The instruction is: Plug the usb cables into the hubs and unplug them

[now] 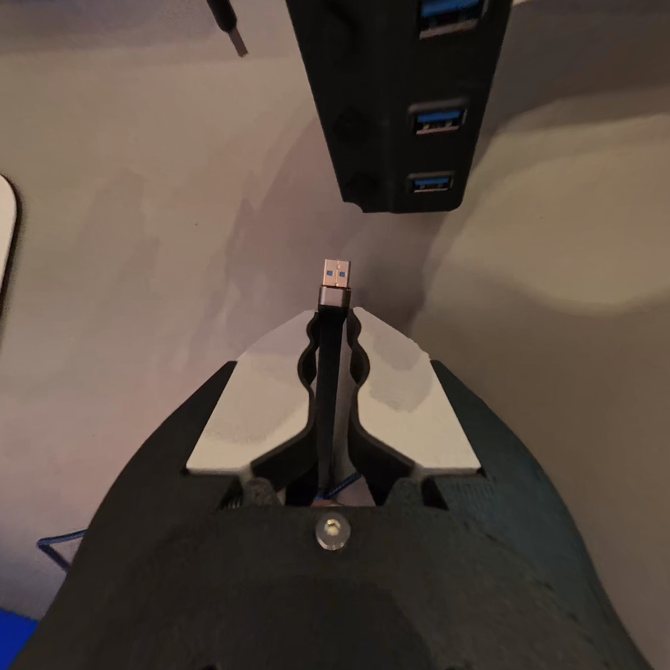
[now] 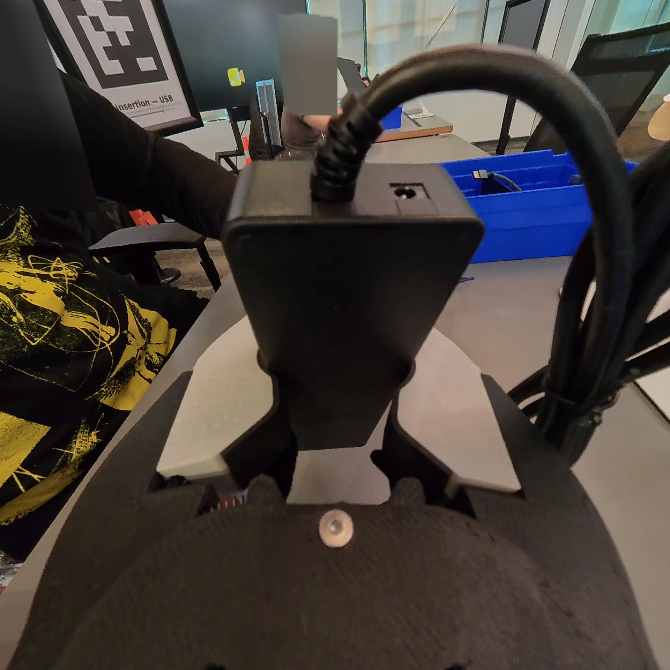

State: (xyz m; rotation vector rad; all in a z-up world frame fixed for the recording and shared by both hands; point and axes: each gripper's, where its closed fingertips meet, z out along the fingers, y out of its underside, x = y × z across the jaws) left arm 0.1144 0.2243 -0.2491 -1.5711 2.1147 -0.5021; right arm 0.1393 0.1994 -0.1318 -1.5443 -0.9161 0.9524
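Left wrist view: USB plug juts beyond tongs

USB plug in closed tongs, below black hub.

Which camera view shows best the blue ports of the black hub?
The left wrist view: the black hub shows three blue ports, all empty, ahead of the USB plug held by the left gripper. The right wrist view shows only the hub's plain back, clamped in the right gripper; no ports are visible.
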